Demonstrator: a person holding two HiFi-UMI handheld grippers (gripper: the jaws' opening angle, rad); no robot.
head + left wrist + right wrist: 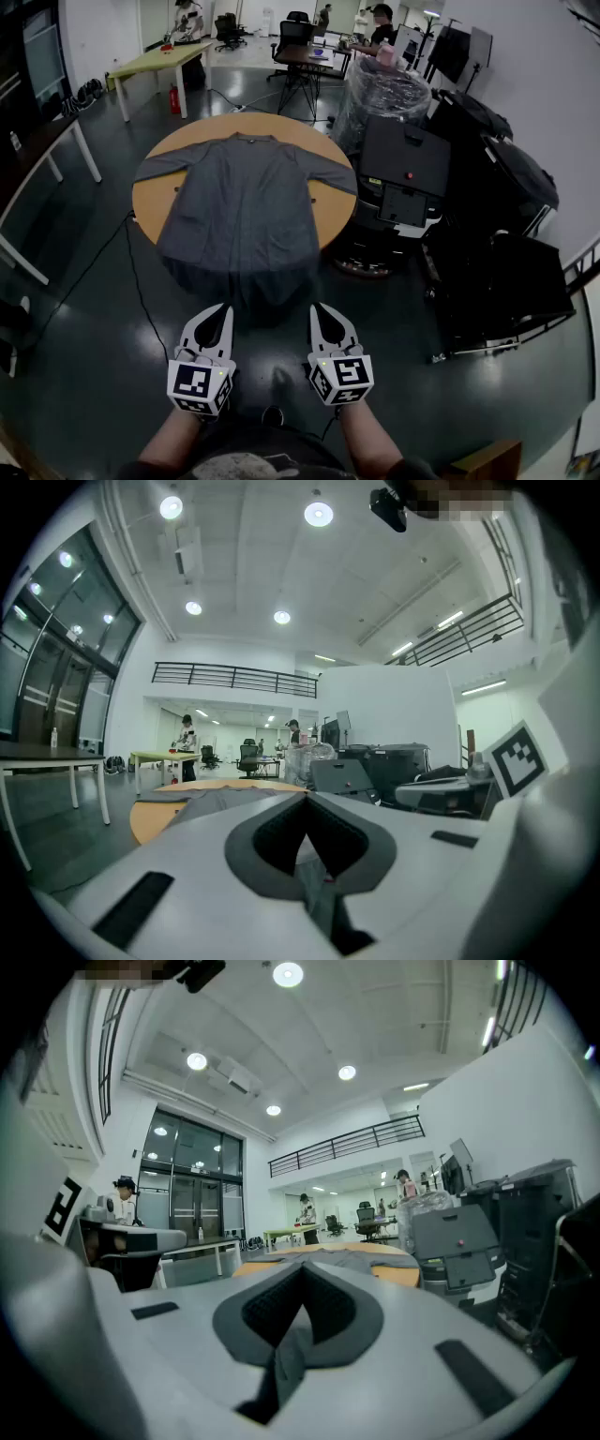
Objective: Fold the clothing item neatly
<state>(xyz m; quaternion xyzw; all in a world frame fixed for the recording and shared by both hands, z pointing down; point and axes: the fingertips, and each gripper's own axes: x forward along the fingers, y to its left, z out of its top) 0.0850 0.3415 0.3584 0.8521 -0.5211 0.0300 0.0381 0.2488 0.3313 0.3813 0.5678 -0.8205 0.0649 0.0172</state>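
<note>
Grey shirt ahead of left tool

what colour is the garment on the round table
The garment is plain dark grey, no pattern; it shows best in the head view.

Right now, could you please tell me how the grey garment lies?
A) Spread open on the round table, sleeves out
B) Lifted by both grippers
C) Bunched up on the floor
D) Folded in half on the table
A: the grey garment lies spread open on the round table with a sleeve out to each side, while the left gripper and right gripper are short of it, both shut.
</note>
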